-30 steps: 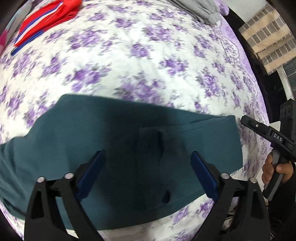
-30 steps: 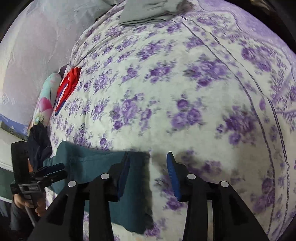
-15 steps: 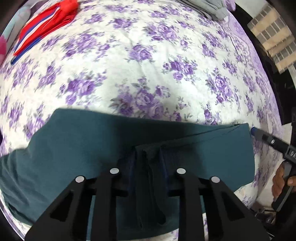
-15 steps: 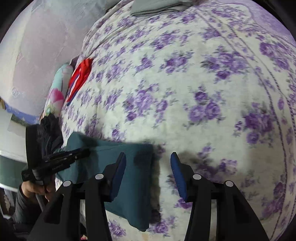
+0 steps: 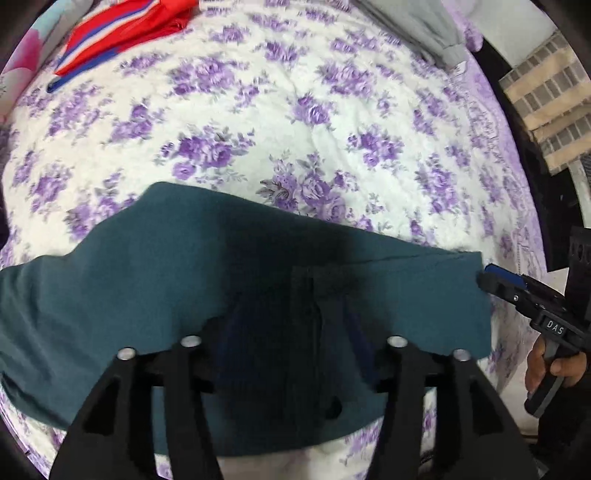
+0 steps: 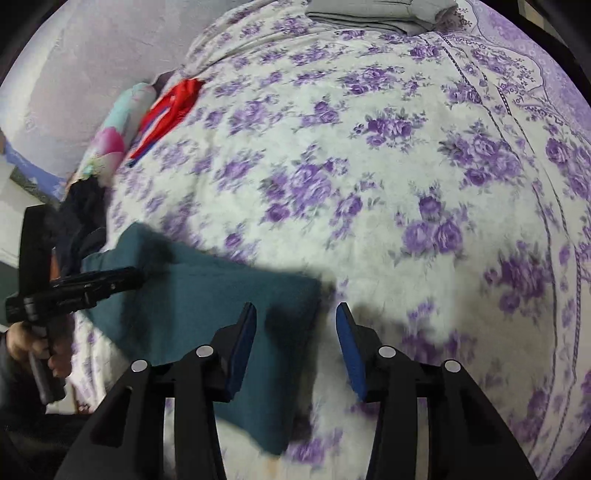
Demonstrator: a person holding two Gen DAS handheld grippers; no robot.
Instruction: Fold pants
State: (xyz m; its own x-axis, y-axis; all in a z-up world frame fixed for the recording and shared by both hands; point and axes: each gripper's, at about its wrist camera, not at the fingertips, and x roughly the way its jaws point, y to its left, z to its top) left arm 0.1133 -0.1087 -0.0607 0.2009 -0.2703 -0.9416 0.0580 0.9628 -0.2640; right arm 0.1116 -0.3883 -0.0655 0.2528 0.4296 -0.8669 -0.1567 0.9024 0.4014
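Note:
Teal pants (image 5: 155,280) lie across the near edge of a bed with a purple floral cover (image 5: 295,122). My left gripper (image 5: 295,325) is shut on a bunched fold of the pants near their middle. In the right wrist view the pants (image 6: 207,295) show at lower left. My right gripper (image 6: 295,343) is open over their right end corner, one pad above the cloth, one above the cover. It also shows in the left wrist view (image 5: 517,291) at the pants' right edge.
A red garment with blue and white stripes (image 5: 122,29) lies at the far left of the bed. Folded grey clothes (image 6: 376,14) lie at the far end. A patterned pillow (image 6: 110,140) lies by the wall. The bed's near edge is just below the pants.
My left gripper closed on a fold of the pants and keeps hold, lifting it slightly. My right gripper stayed open and shifted a little over the pants' right corner.

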